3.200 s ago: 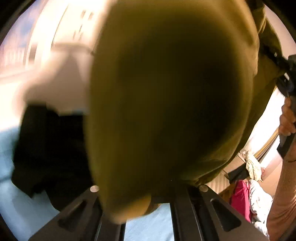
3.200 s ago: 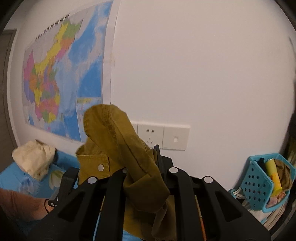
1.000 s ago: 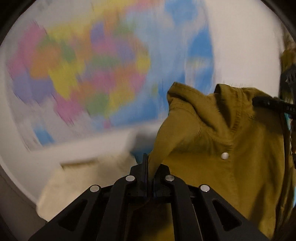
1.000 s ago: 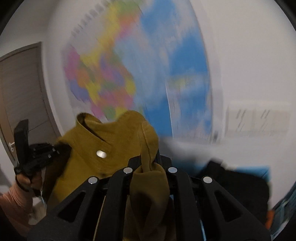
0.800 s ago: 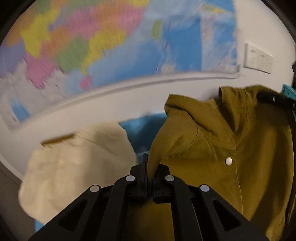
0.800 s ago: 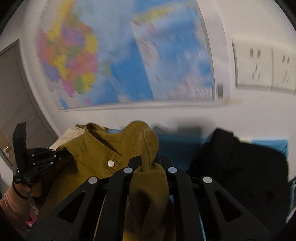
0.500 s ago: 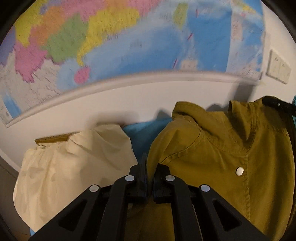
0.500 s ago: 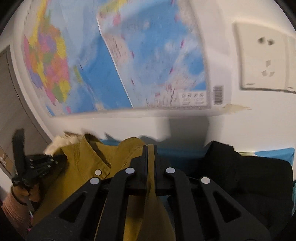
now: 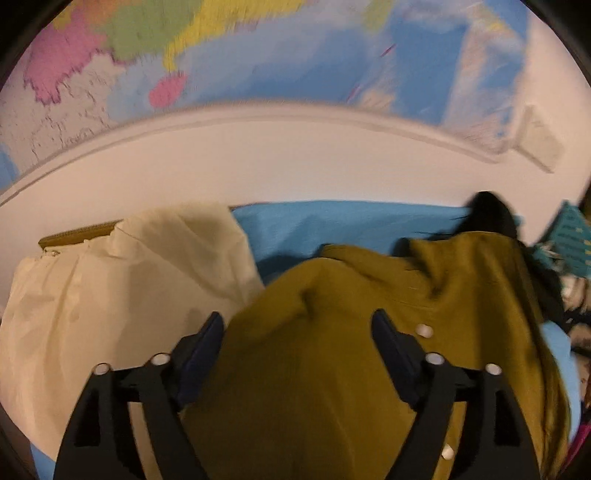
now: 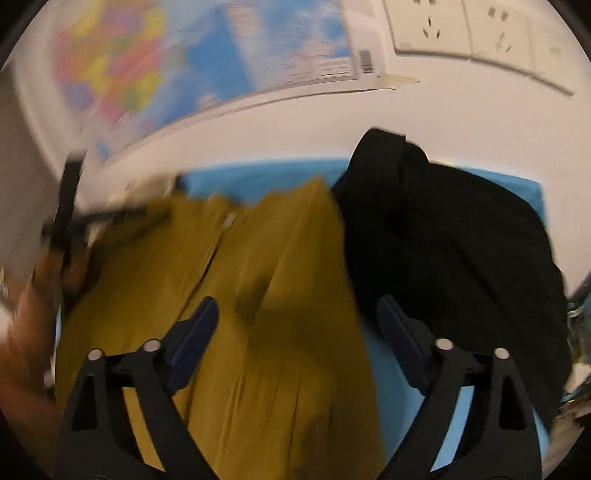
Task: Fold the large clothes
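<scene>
Both views motion-blurred.

Left wrist view: left gripper point(image 9: 297, 328) released, fingers spread wide, nothing pinched. Mustard-yellow shirt point(image 9: 332, 369) spread below and between the fingers on a blue sheet point(image 9: 314, 229), collar end toward the wall, snap buttons point(image 9: 424, 329) showing along the placket. Cream garment point(image 9: 122, 291) bunched just left of the shirt, touching its edge. Only a sliver of black garment point(image 9: 491, 214) past the shirt's far right corner. Teal perforated basket point(image 9: 569, 243) at far right. Wall map point(image 9: 258, 55) filling the top, white wall below it.

Right wrist view: right gripper point(image 10: 297, 315) likewise released, fingers wide apart over the shirt point(image 10: 258, 314). Shirt lying flat with lengthwise creases. Black garment point(image 10: 443, 240) seen here in full, heaped just right of the shirt and touching its edge. Cream garment barely visible, smeared at upper left. Left gripper point(image 10: 110, 218) visible from this side as a dark blur at the shirt's far left corner, with the person's left hand point(image 10: 33, 314) behind it. Wall sockets point(image 10: 461, 29) at upper right, map corner point(image 10: 295, 48) with barcode beside them. Blue sheet point(image 10: 258, 177) at the wall edge.
</scene>
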Demonstrator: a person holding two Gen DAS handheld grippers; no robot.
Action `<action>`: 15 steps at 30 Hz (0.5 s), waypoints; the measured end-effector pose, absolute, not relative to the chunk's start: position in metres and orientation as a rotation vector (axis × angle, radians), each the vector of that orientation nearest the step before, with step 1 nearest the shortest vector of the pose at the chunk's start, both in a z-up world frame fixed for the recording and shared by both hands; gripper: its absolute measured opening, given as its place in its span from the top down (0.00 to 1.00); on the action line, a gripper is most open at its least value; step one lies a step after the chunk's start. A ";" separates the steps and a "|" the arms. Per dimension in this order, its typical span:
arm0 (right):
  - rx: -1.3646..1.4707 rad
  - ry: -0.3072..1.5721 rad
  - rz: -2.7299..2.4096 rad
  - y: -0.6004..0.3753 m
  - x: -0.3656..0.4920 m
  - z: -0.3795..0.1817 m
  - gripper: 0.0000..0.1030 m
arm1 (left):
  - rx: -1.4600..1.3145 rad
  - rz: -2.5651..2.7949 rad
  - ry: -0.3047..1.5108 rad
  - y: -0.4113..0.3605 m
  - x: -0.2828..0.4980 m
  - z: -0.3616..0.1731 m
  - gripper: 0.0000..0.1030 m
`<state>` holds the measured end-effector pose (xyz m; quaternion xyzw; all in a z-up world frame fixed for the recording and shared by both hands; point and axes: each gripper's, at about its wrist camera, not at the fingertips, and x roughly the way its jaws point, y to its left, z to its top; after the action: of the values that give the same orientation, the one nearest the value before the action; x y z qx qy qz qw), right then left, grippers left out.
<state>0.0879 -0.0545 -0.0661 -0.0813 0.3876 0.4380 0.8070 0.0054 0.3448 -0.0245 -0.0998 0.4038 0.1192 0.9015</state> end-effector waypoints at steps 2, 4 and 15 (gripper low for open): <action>-0.228 0.835 0.940 -0.075 0.046 -0.071 0.13 | -0.192 0.190 0.789 0.335 -0.017 -0.012 0.15; -0.283 0.866 0.920 -0.085 0.013 -0.087 0.13 | -0.175 0.173 0.762 0.325 -0.034 -0.002 0.13; -0.135 0.681 0.682 -0.151 0.043 -0.013 0.95 | -0.213 0.172 0.709 0.322 -0.095 0.012 0.12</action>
<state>0.0431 -0.1513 -0.0132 -0.0648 0.3273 0.3275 0.8840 -0.0947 0.3215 0.0118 -0.1040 0.3458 0.0842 0.9287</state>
